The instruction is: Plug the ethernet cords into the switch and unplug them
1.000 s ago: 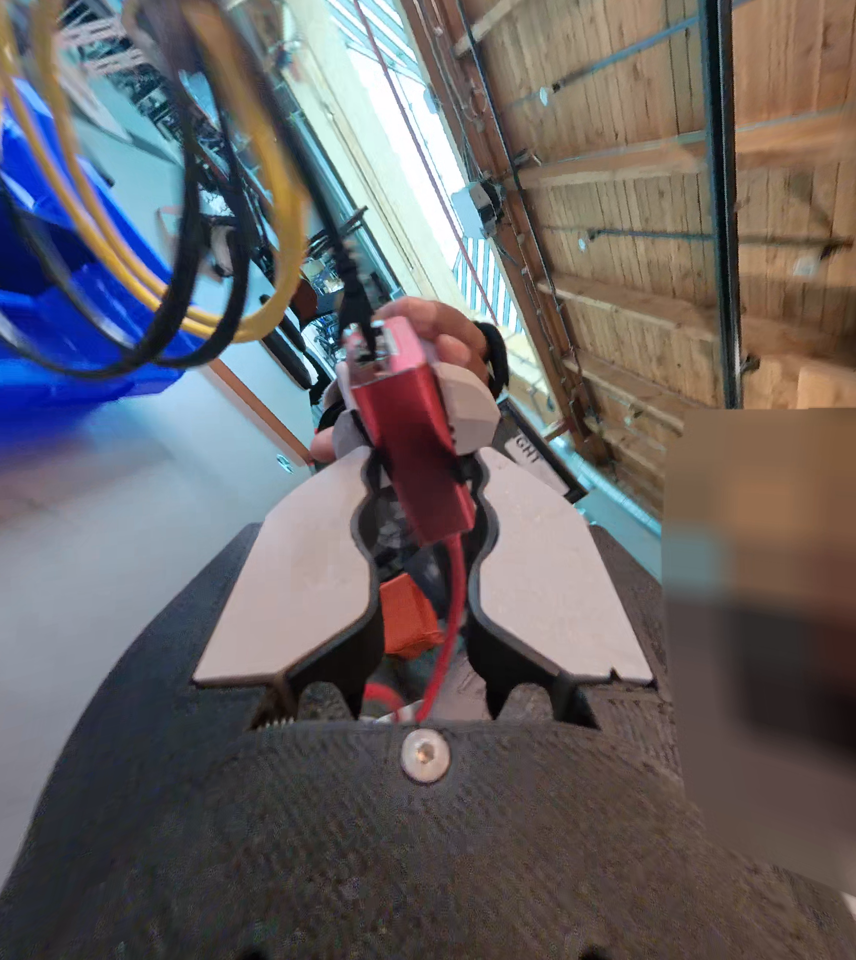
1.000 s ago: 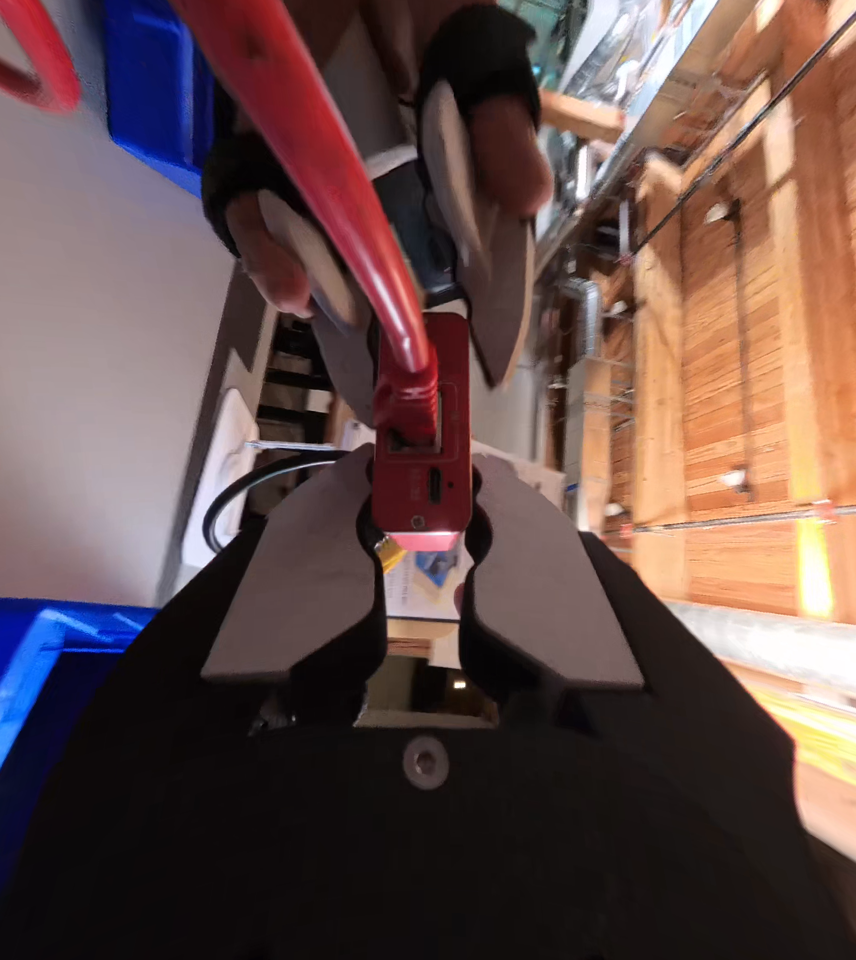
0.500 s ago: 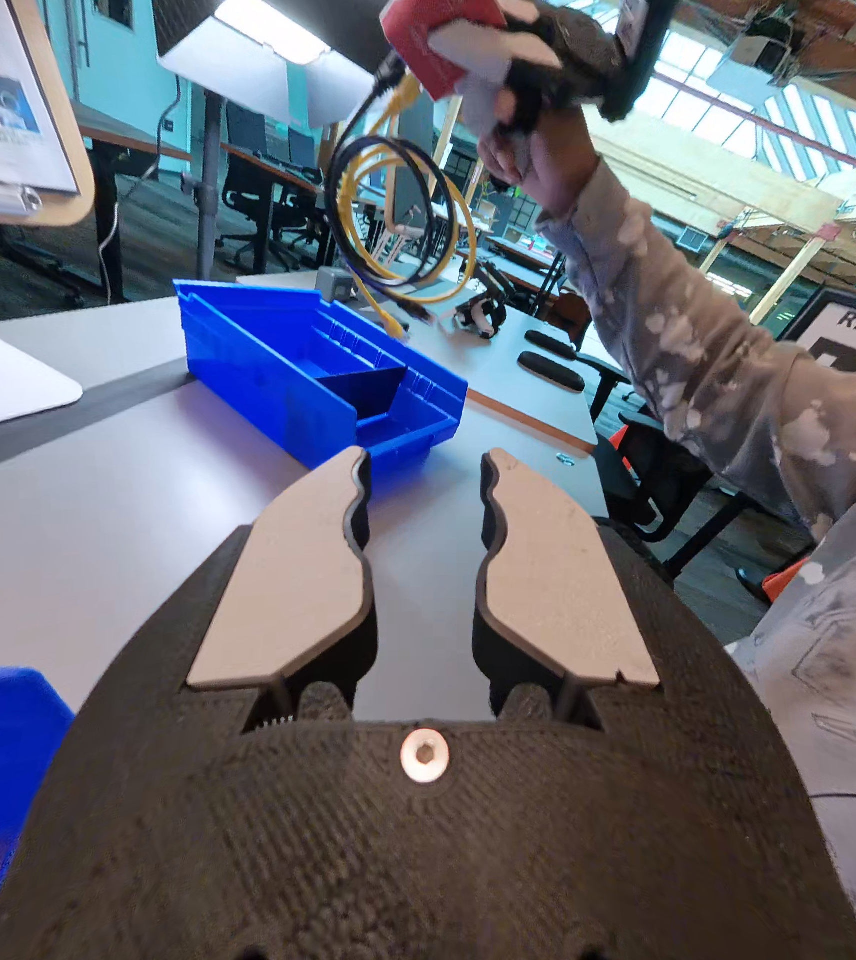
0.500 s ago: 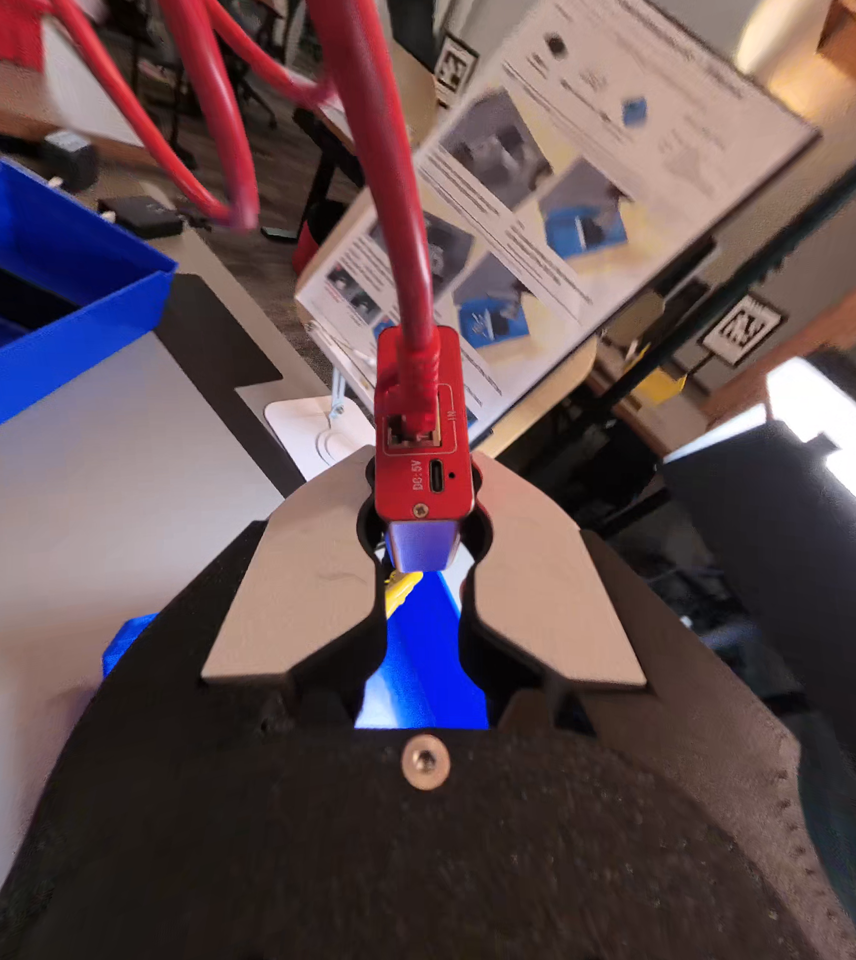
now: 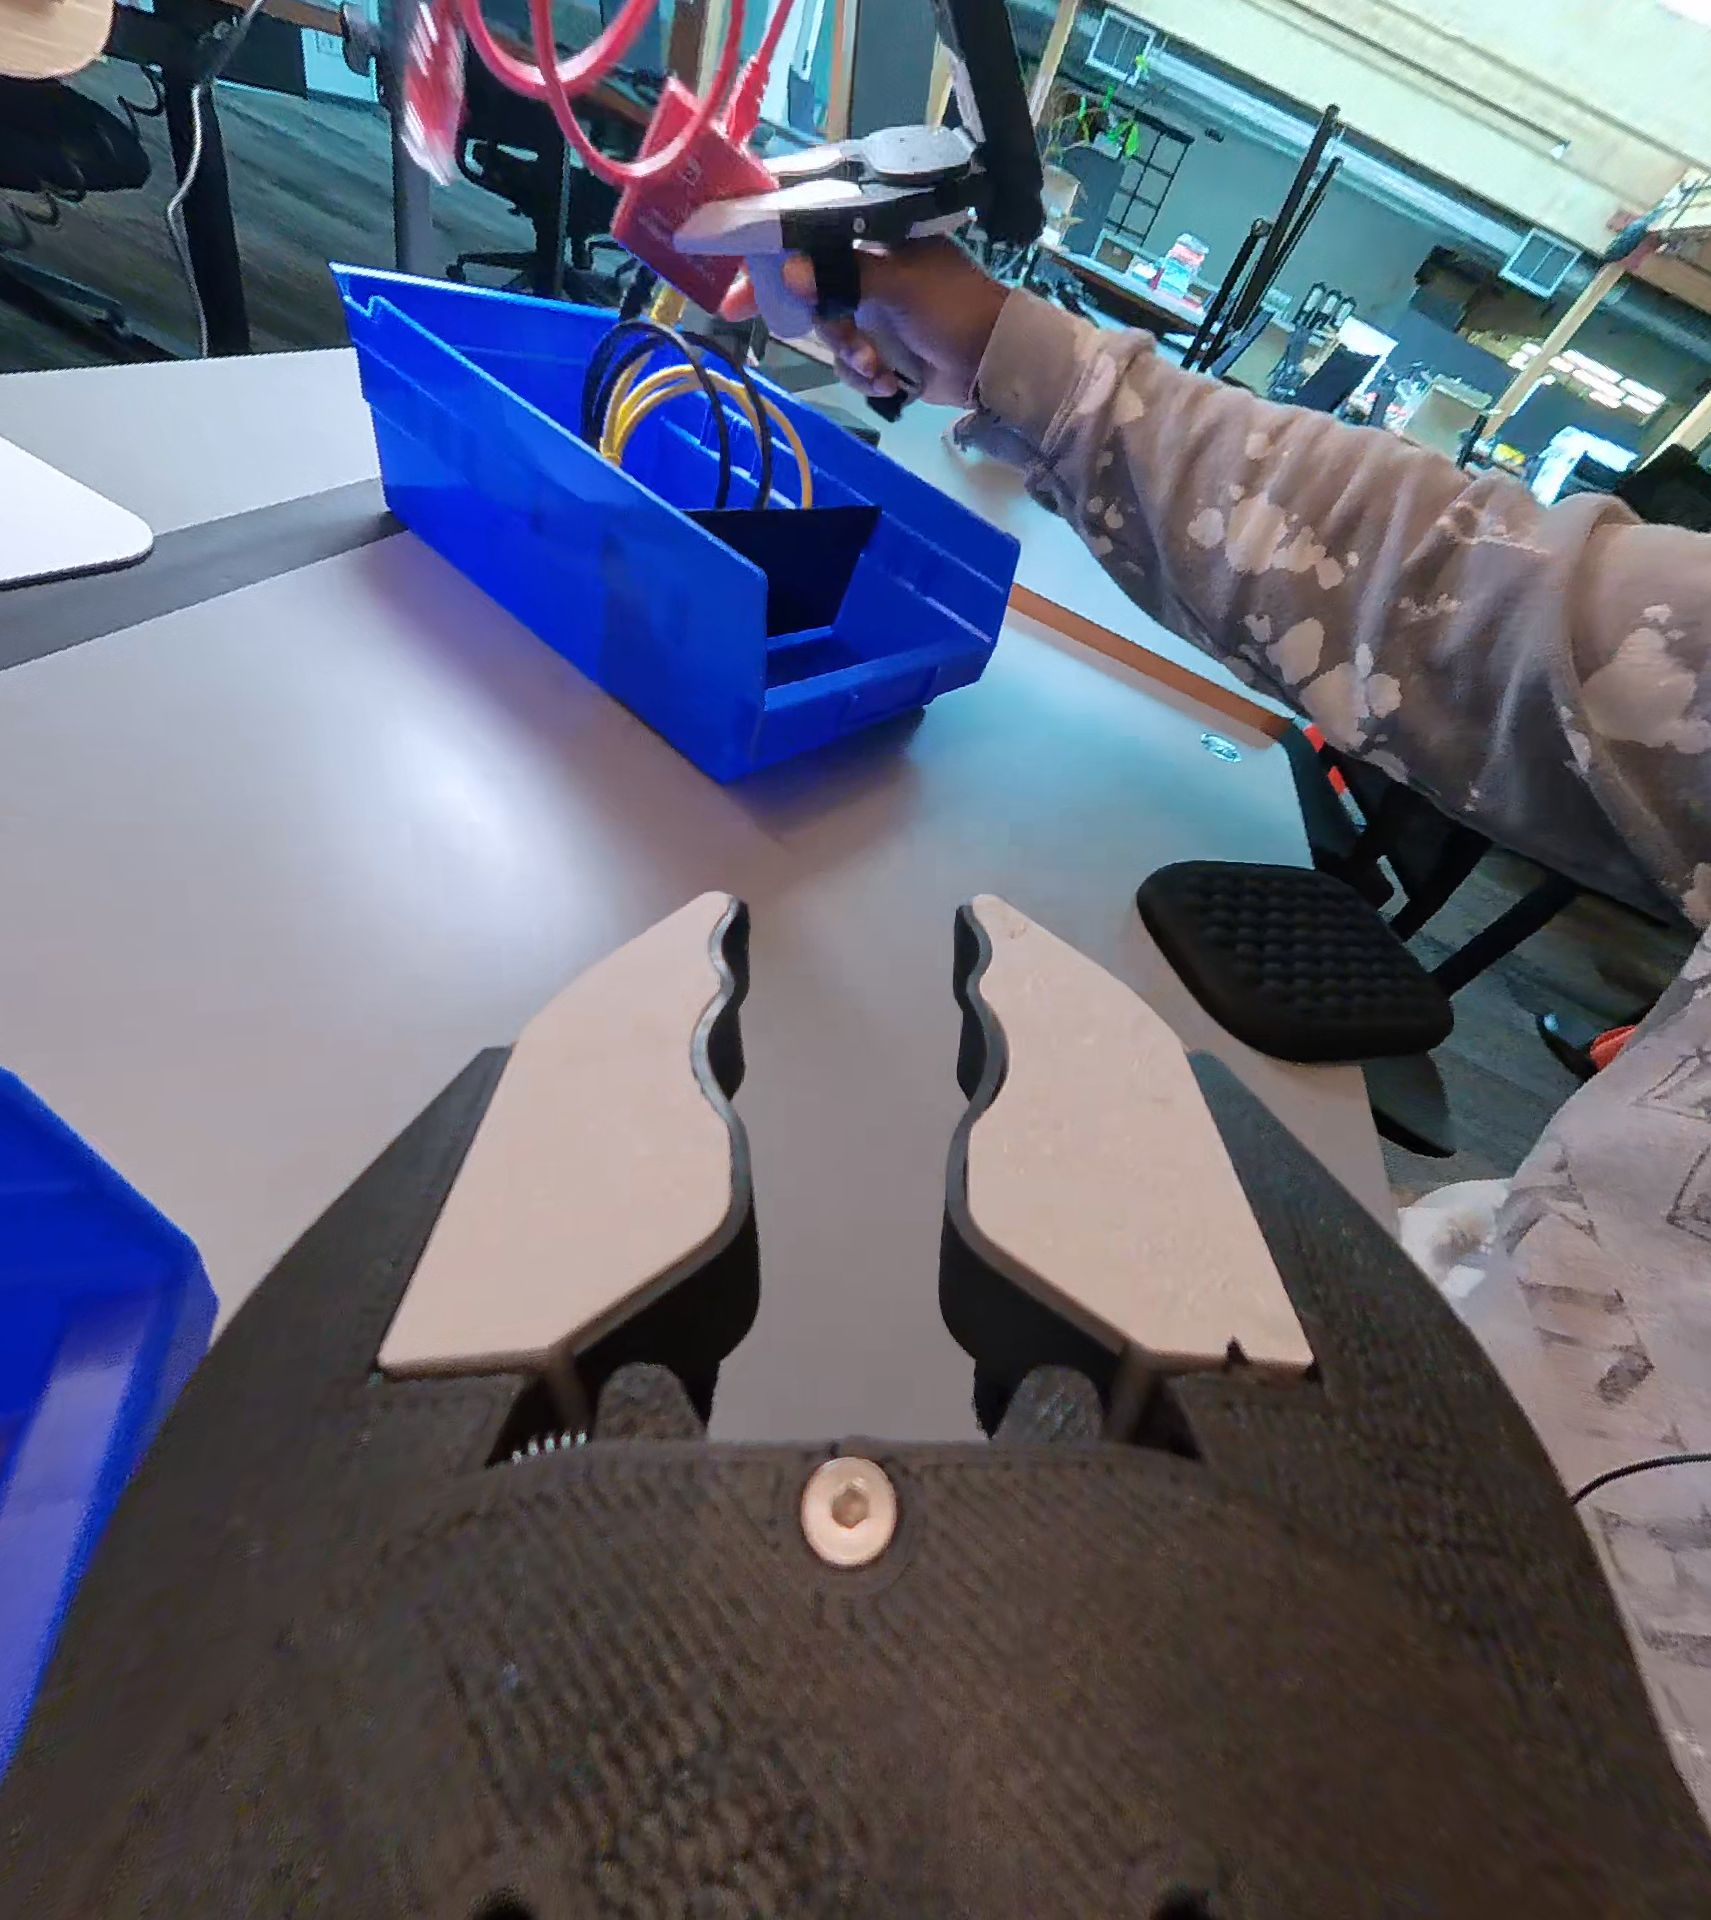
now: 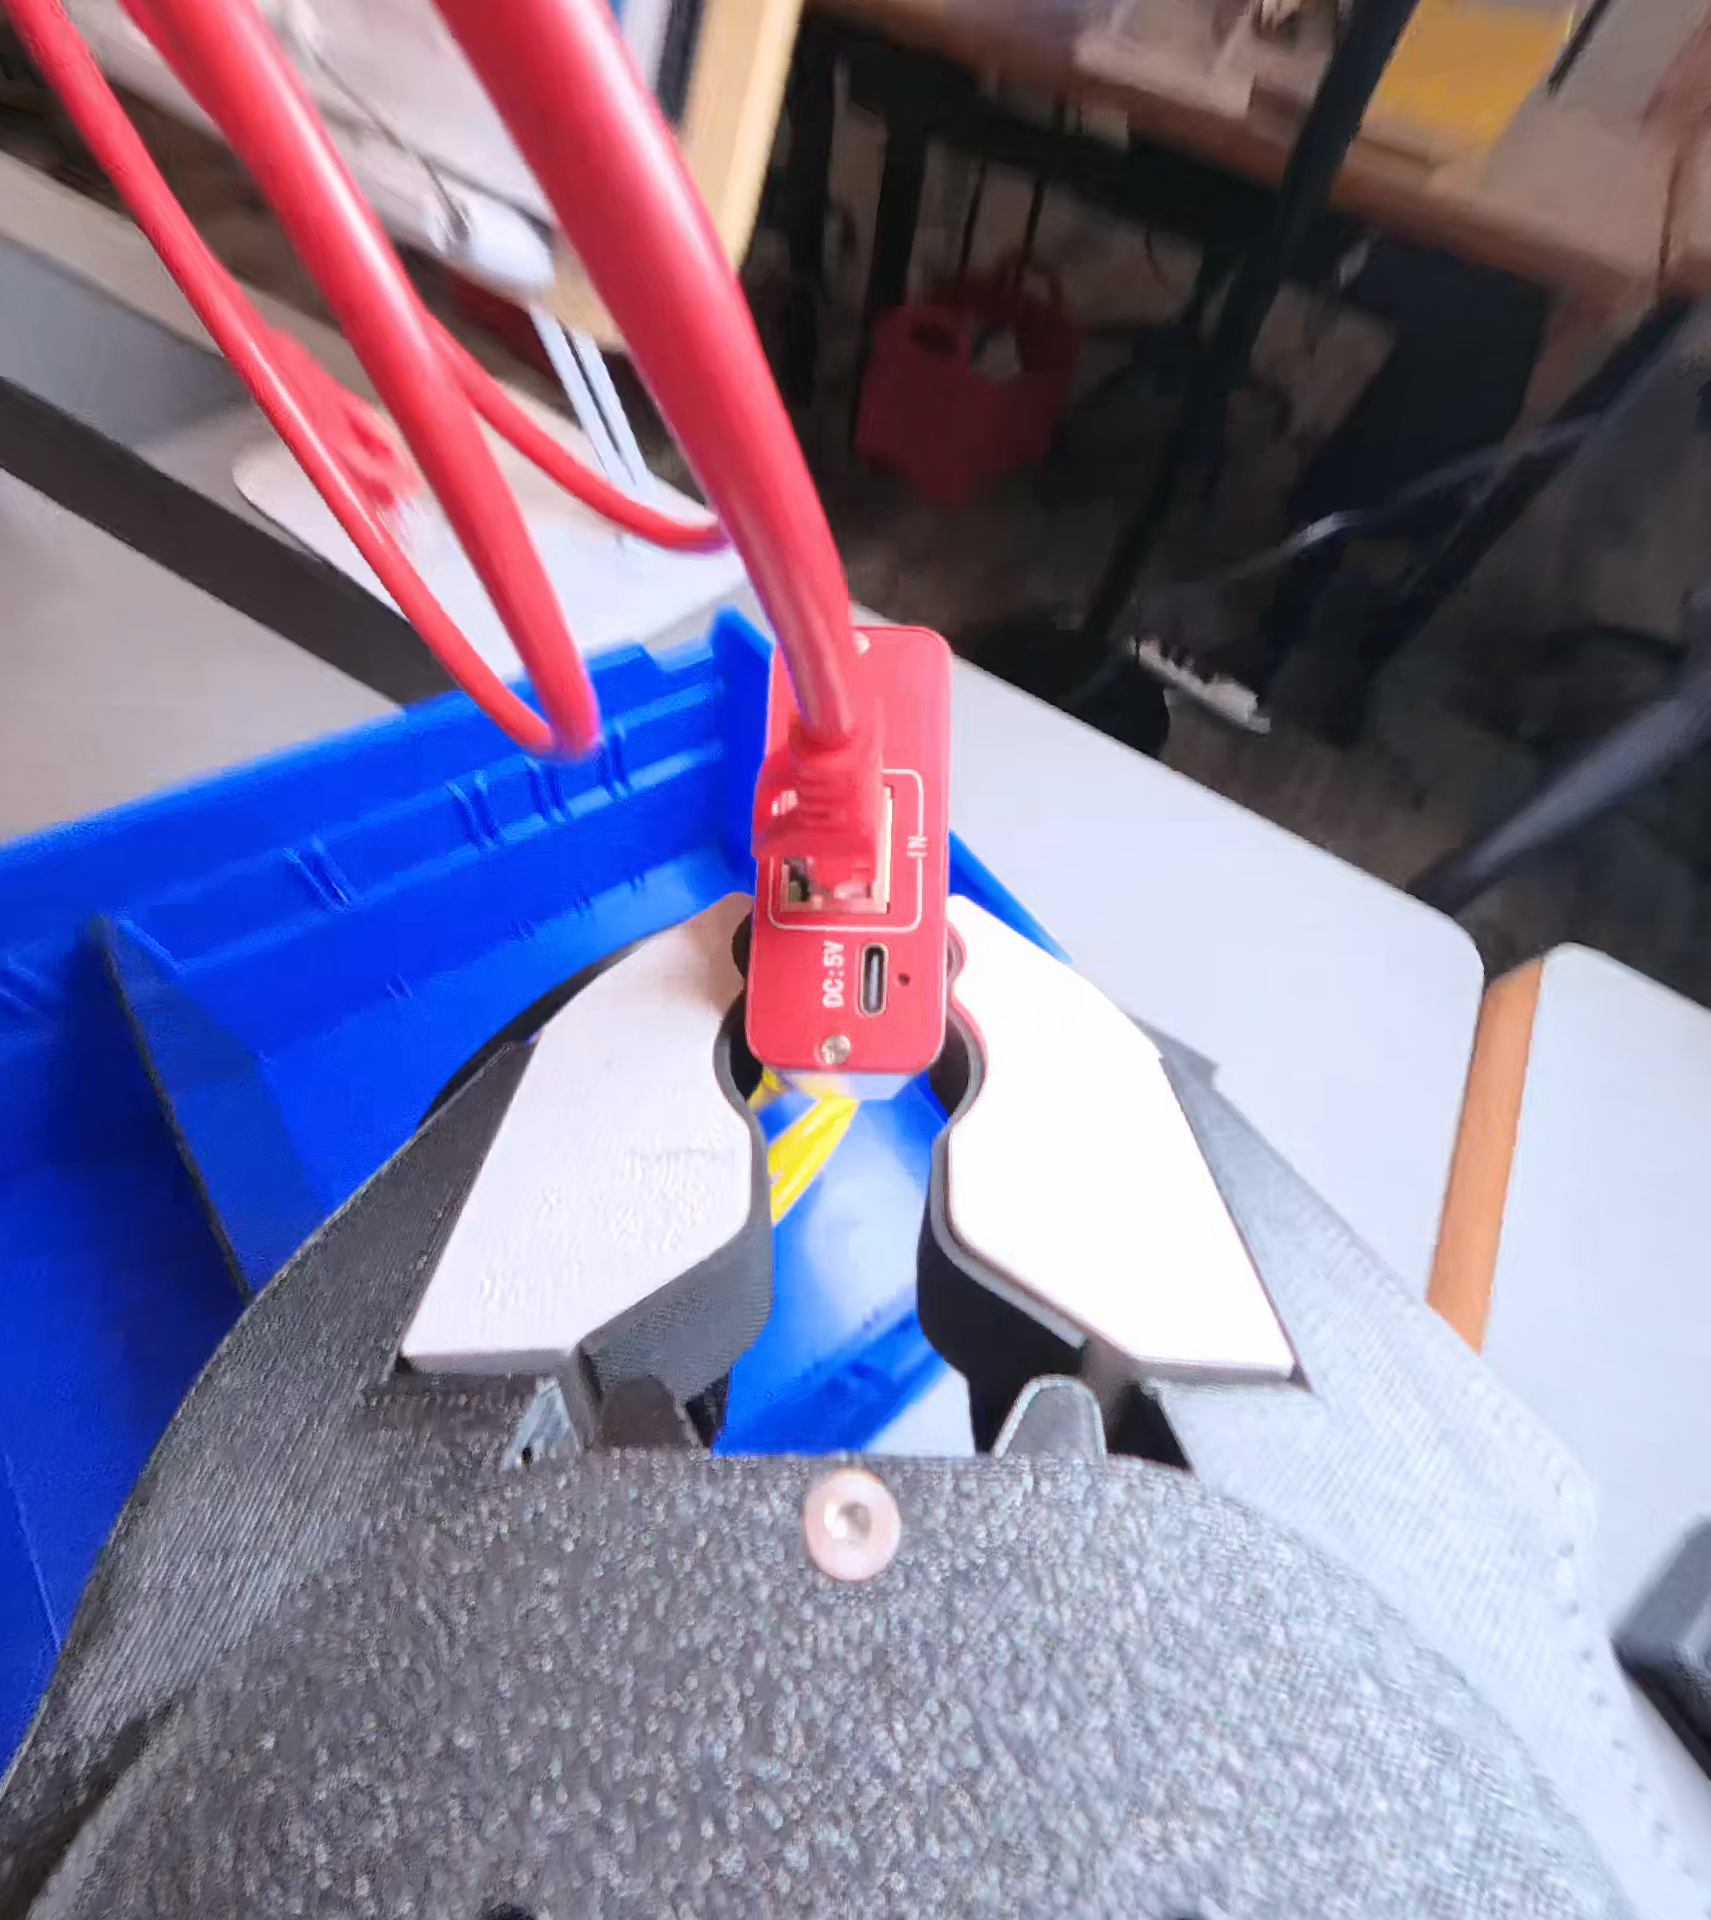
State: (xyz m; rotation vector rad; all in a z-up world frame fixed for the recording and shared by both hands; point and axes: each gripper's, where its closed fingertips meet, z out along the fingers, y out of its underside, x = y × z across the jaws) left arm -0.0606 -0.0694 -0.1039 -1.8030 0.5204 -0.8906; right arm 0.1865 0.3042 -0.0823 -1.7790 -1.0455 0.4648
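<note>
red metal switch [image 6: 849, 940] clamped at its lower end between the fingertips of the right gripper [image 6: 846, 997], raised above the far end of a blue bin [image 6: 207, 987]. red ethernet cord [image 6: 685, 343] plugged into the port on the face just ahead of the fingertips, rising up and away in loops to the left. yellow cable [image 6: 809, 1138] glimpsed under the switch, down between the fingers. seen from the left wrist view, well ahead and above: same switch [image 5: 690, 223] held over the bin [image 5: 560, 540], with coiled yellow and black cords [image 5: 695, 416] hanging from it into the far compartment. left gripper [image 5: 849, 940] spread apart and empty, low over the grey table [image 5: 311, 831], bare tabletop showing between its pale fingers [image 5: 602, 1132]. second blue bin [image 5: 9, 1299] just to its left, black padded armrest [image 5: 1292, 956] off to the right past the table edge. bleach-spotted sleeve [image 5: 1350, 582] stretching forward on the right to the hand [image 5: 892, 332] around the right gripper's handle.
</note>
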